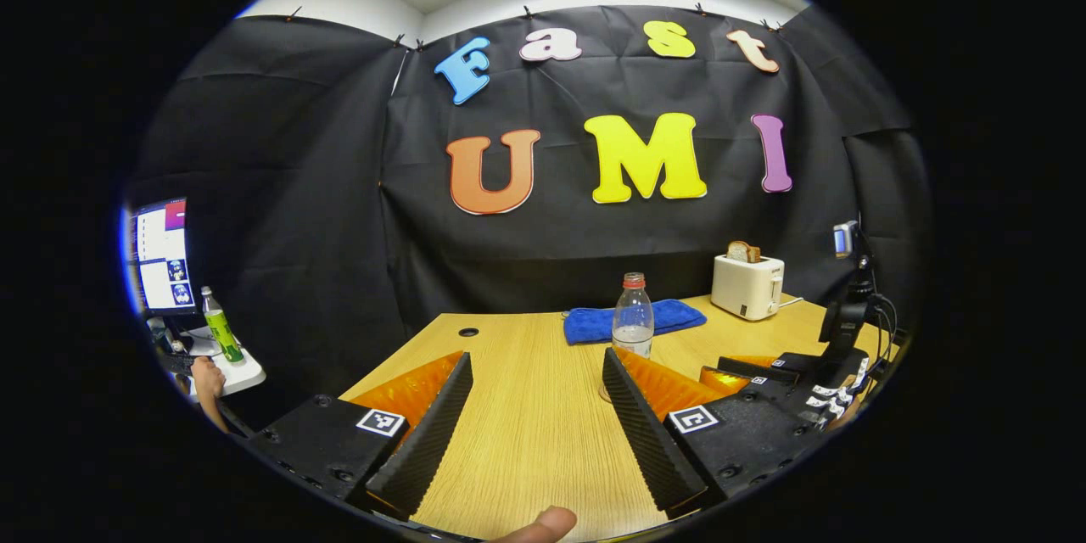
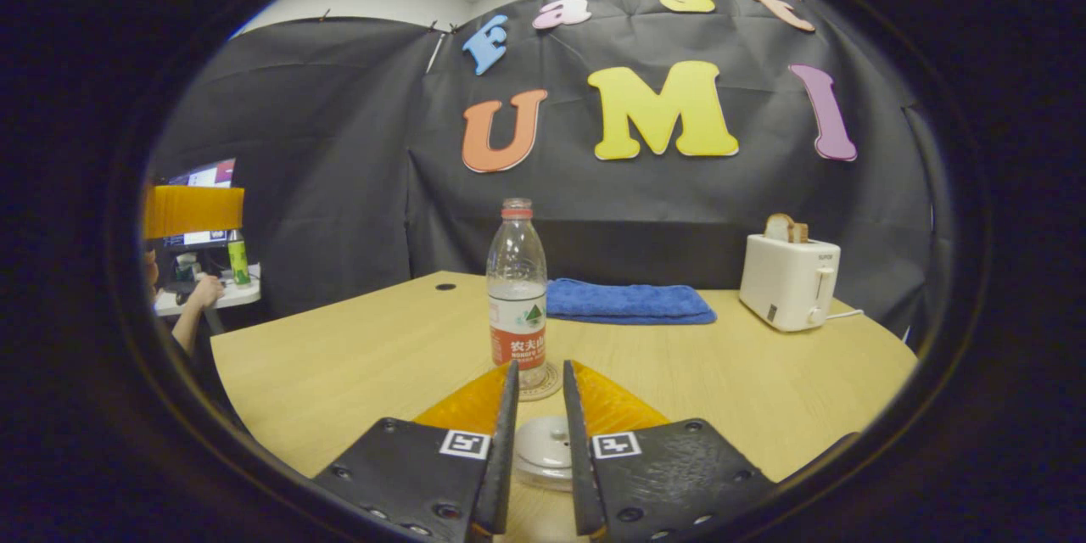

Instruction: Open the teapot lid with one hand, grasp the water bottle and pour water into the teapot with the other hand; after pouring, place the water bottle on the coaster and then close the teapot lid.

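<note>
The clear water bottle (image 2: 517, 297) with a red cap stands upright on a round coaster (image 2: 550, 390) in the middle of the wooden table (image 2: 356, 373). Just in front of it, my right gripper (image 2: 540, 373) is closed to a narrow gap over the white teapot lid (image 2: 543, 450), with both fingers pressing on the lid's top. The teapot body is hidden beneath. In the left gripper view, my left gripper (image 1: 537, 355) hovers wide open over bare table and holds nothing. The bottle (image 1: 633, 316) stands past its right finger, and the right gripper (image 1: 751, 369) is farther right.
A folded blue towel (image 2: 628, 303) lies behind the bottle. A white toaster (image 2: 789, 280) with bread in it stands at the back right. A person's thumb (image 1: 543, 524) shows at the bottom edge. A side desk with a monitor (image 1: 161, 254) and a green bottle (image 1: 222, 329) sits beyond the table's left edge.
</note>
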Tool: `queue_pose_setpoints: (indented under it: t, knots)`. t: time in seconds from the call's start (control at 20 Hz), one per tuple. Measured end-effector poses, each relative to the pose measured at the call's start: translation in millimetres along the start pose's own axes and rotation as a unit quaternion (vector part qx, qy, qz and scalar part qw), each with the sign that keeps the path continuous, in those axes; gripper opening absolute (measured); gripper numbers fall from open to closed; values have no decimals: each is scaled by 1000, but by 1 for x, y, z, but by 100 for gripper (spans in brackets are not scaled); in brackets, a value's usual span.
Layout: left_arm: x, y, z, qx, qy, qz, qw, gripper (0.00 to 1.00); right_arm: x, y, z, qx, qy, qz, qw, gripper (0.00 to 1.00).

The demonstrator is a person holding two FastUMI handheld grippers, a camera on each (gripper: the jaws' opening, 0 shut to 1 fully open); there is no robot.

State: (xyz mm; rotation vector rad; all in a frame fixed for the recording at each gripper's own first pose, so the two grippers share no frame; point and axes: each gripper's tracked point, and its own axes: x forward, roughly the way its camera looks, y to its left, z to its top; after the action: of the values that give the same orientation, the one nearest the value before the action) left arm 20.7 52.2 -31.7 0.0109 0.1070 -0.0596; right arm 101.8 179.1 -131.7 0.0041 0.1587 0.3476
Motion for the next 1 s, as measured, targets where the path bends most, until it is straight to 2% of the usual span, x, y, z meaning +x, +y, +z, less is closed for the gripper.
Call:
queue_pose_setpoints:
  t: [0.1, 0.15, 0.2, 0.25, 0.3, 0.35, 0.6, 0.8, 0.85, 1.0]
  knots:
    - [-1, 1, 0, -1, -2, 1, 1000, 97, -9, 4, 8, -1, -9, 3, 1000, 42]
    - [-2, 2, 2, -1, -3, 2, 1000, 97, -16, 7, 12, 0, -11, 7, 1000, 52]
    - [-2, 1, 3, 0, -5, 3, 1000, 97, -22, 8, 18, 1, -17, 9, 1000, 57]
    - [-2, 1, 2, 2, -4, 4, 1000, 97, -30, 10, 26, 3, -25, 15, 1000, 57]
    - [-3, 2, 3, 3, -6, 6, 1000, 97, -38, 13, 33, 3, -34, 20, 999, 63]
    - [-3, 0, 4, 2, -7, 7, 1000, 97, -47, 12, 39, 2, -43, 20, 999, 65]
    - [-8, -13, 9, 5, -15, 2, 1000, 97, -90, -14, 77, -16, -91, -31, 995, 88]
    - [-15, -16, 15, -8, -25, 11, 1000, 96, -124, -55, 94, -1, -84, -89, 992, 94]
    - [-17, -17, 17, -15, -28, 12, 999, 96, -132, -64, 98, 7, -85, -97, 992, 90]
    - [-24, -27, 23, -16, -33, -3, 999, 97, -160, -101, 103, 14, -86, -136, 987, 94]
